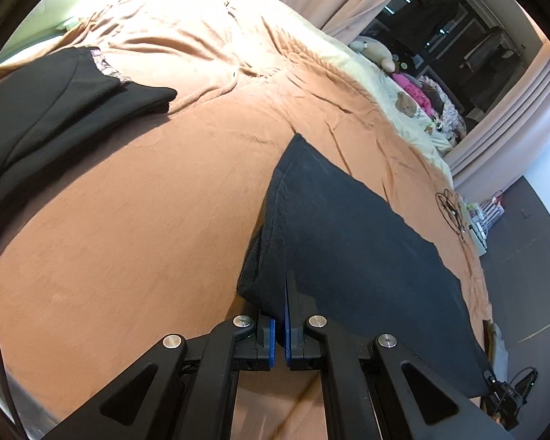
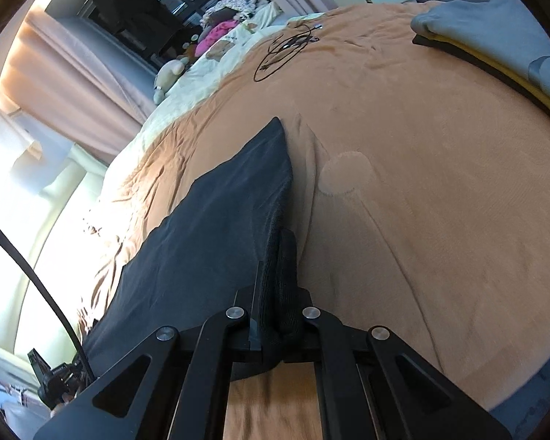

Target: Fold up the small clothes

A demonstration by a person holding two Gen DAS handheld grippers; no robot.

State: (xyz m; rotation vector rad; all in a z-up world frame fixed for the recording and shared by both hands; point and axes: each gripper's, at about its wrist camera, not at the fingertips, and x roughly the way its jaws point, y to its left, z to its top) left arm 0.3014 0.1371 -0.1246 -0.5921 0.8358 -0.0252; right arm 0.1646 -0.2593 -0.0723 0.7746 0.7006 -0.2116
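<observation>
Two-handed lift of a small garment over a bed. The left tool (image 1: 283,315) is clenched on one near corner of the dark garment (image 1: 348,234), its blue pads closed with cloth pinched between them. The right tool (image 2: 275,315) is clenched on the opposite near corner, where a bunched, thicker edge of the same dark garment (image 2: 216,242) fills the gap between its fingers. In the left wrist view the garment runs from the tool at 6 o'clock up toward 12 and spreads out to 4 o'clock; in the right wrist view it runs from 6 o'clock up toward 12 and spreads out to 8 o'clock. Its near edge is raised off the orange bedspread (image 1: 128,220) and stretched between the tools; whether the far tip touches the bed cannot be told.

Handling, as a judgement: the cloth is light, soft and limp, sagging wherever unsupported, so it is best held at corners or along the hem, as here, and kept taut between both tools. The doubled edge gives a firmer pinch than a single layer.

Other items: a black folded garment (image 1: 55,110) at 9 o'clock in the left view; grey and yellow folded clothes (image 2: 502,40) at 2 o'clock in the right view.
</observation>
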